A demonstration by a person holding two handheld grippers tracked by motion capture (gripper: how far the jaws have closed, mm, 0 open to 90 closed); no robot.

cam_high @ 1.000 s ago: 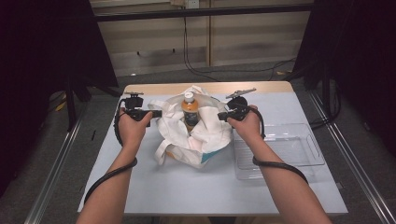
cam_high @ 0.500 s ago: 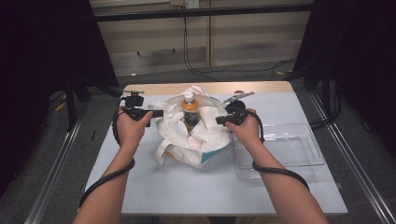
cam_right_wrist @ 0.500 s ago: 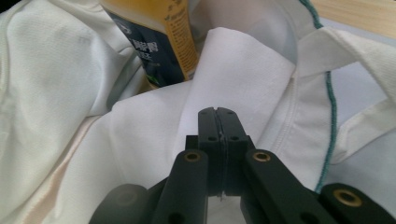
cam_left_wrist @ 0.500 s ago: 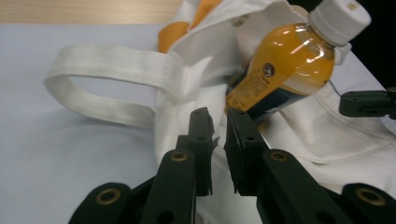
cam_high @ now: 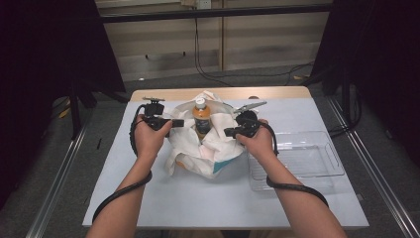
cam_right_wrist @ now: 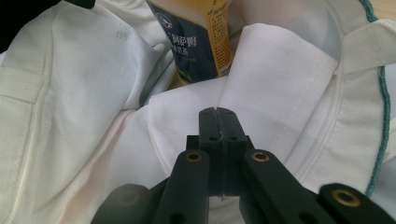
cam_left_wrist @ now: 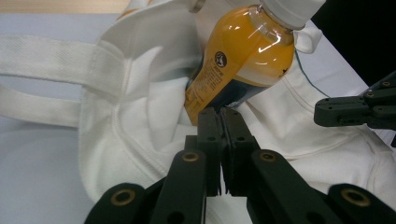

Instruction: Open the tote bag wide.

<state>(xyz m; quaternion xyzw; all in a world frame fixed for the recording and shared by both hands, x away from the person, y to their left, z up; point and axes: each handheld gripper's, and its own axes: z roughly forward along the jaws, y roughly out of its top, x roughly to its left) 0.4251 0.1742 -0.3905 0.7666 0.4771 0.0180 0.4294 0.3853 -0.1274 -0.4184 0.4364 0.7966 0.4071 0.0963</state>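
An orange drink bottle (cam_high: 200, 116) with a white cap stands upright inside a crumpled white cloth bag (cam_high: 213, 148) at the table's middle. My left gripper (cam_high: 179, 122) is at the bag's left rim. Its jaws have just been closing and now meet on the cloth's edge just below the bottle (cam_left_wrist: 238, 60). In its own view the left gripper (cam_left_wrist: 219, 112) shows the bag (cam_left_wrist: 140, 93) and its handles spreading to the left. My right gripper (cam_high: 227, 132) is at the bag's right side. There the right gripper (cam_right_wrist: 217, 111) is shut on a fold of the bag (cam_right_wrist: 280, 84), below the bottle (cam_right_wrist: 196, 42).
A clear plastic tray (cam_high: 302, 158) lies on the pale blue table (cam_high: 148, 198), right of the bag and under my right forearm. A wooden strip runs along the table's far edge. Dark curtains and a metal frame stand around the table.
My left hand has shifted a little to the right, onto the bag's rim, and its jaws have come together. The right hand and the bottle have stayed in place.
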